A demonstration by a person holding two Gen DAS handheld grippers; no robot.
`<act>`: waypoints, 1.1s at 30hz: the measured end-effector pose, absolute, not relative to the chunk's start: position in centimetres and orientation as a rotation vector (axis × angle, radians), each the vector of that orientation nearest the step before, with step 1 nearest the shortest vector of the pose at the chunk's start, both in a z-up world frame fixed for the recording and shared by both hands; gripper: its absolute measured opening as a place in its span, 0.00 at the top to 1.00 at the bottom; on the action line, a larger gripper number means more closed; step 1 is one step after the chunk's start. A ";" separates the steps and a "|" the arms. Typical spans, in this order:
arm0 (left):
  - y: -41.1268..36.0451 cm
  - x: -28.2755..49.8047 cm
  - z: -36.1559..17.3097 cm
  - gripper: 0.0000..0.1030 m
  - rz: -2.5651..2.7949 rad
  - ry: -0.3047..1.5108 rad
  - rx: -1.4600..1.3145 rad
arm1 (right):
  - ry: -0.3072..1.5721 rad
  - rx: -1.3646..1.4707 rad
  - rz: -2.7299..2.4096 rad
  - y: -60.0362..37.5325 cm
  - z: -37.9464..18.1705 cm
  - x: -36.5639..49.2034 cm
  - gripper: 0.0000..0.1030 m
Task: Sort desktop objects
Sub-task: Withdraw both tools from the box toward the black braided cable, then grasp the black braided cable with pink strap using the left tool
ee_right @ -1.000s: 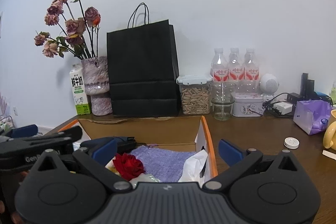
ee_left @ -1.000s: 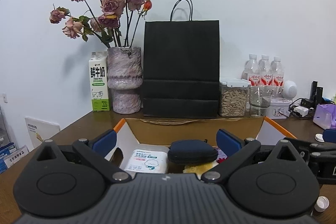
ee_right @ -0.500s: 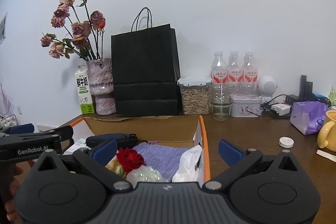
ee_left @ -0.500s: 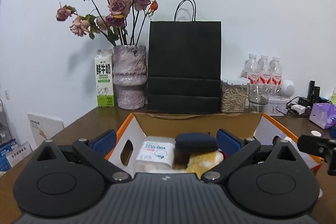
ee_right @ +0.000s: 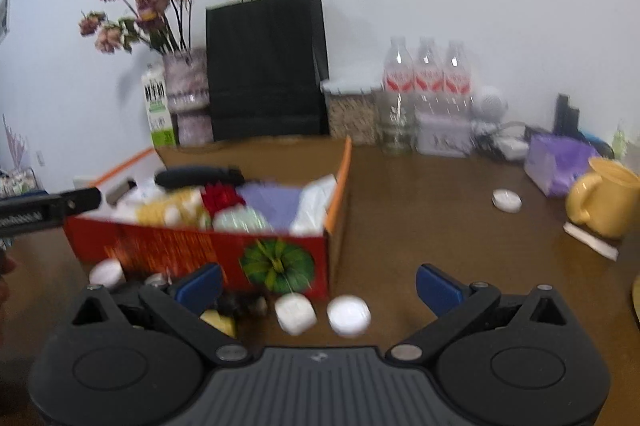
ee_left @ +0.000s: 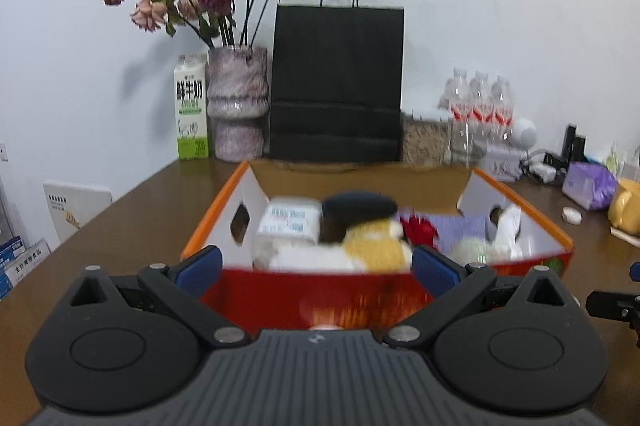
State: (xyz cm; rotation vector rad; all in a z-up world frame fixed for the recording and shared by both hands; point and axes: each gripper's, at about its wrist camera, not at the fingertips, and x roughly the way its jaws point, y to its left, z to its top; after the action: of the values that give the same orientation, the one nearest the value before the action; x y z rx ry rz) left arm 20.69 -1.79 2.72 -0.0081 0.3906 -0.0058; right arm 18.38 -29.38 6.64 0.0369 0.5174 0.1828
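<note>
- The left gripper (ee_left: 316, 268), jaws spread and empty, faces the red cardboard box with orange rims (ee_left: 320, 300), just beyond its fingertips.
- Inside the box lie a white packet (ee_left: 289, 222), a dark oval case (ee_left: 360, 204), a yellow-and-white plush (ee_left: 360, 250), a red rose (ee_left: 419, 231) and lilac cloth (ee_left: 460, 228).
- Bare brown table (ee_right: 432, 218) opens to the right of the box.
- The right gripper (ee_right: 318, 284), jaws apart and empty, hovers over two white round caps (ee_right: 348, 315) by the box's front wall.
</note>
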 end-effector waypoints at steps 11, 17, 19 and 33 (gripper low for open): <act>-3.8 18.9 -0.4 0.00 -0.067 0.531 0.094 | 0.633 -0.009 0.184 -30.1 3.3 16.9 0.00; -5.1 18.4 -1.1 0.00 -0.112 0.570 0.118 | 0.671 -0.019 0.169 -29.8 2.4 17.5 0.00; -5.5 18.5 -1.2 0.00 -0.123 0.585 0.117 | 0.677 -0.015 0.165 -30.0 2.3 17.7 0.00; -4.2 18.6 -0.6 0.13 -0.102 0.550 0.095 | 0.702 -0.026 0.146 -29.8 2.1 18.0 0.00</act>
State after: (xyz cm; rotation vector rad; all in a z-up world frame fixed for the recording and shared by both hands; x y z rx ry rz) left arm 18.64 -4.17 -0.57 0.0946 0.5503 -0.1016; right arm 18.02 -29.76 2.12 -0.0262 0.7019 0.1460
